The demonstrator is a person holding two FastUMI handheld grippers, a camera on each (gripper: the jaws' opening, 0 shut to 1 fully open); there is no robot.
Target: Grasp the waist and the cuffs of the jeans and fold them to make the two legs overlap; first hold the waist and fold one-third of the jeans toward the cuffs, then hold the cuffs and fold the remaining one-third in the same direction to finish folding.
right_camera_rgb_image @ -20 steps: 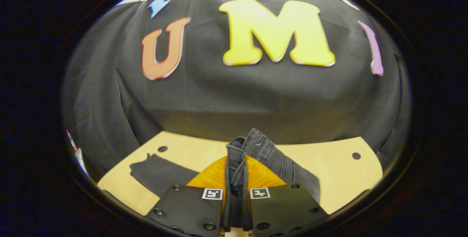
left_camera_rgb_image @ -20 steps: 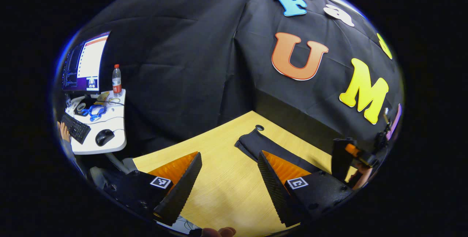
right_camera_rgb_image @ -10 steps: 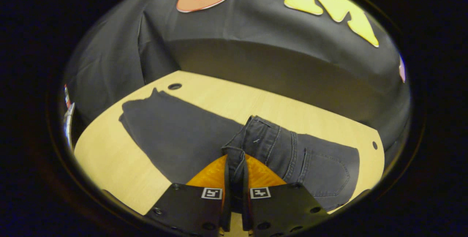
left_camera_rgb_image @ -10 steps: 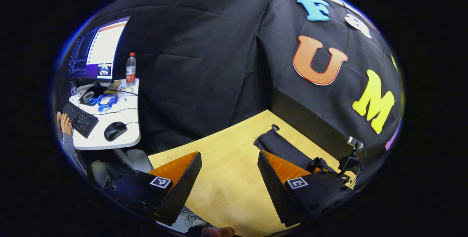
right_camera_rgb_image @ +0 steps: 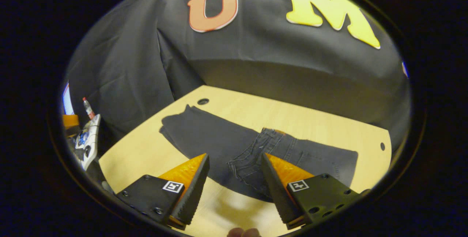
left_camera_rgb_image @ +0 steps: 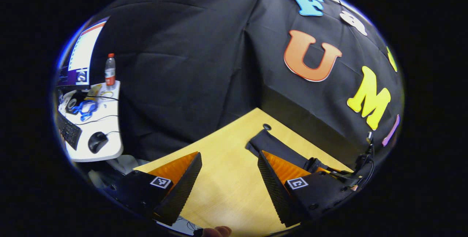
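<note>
1. Pale wooden bench [right_camera_rgb_image: 303,120] carried the dark denim jeans [right_camera_rgb_image: 204,138], waist folded over the legs.
2. Right tongs [right_camera_rgb_image: 234,178] gaped wide above the waistband, gripping nothing.
3. Left tongs [left_camera_rgb_image: 229,178] stood wide over bare wood.
4. Black cloth wall [left_camera_rgb_image: 182,65] enclosed the booth; a white side desk [left_camera_rgb_image: 106,134] stood beyond.

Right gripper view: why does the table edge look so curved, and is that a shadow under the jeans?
Right gripper view: the fisheye lens bows the wooden table; a soft shadow lies on the wood by the jeans, below the open right gripper. Left gripper view: same bending, sharp centre, dimmer desk at the rim.
</note>
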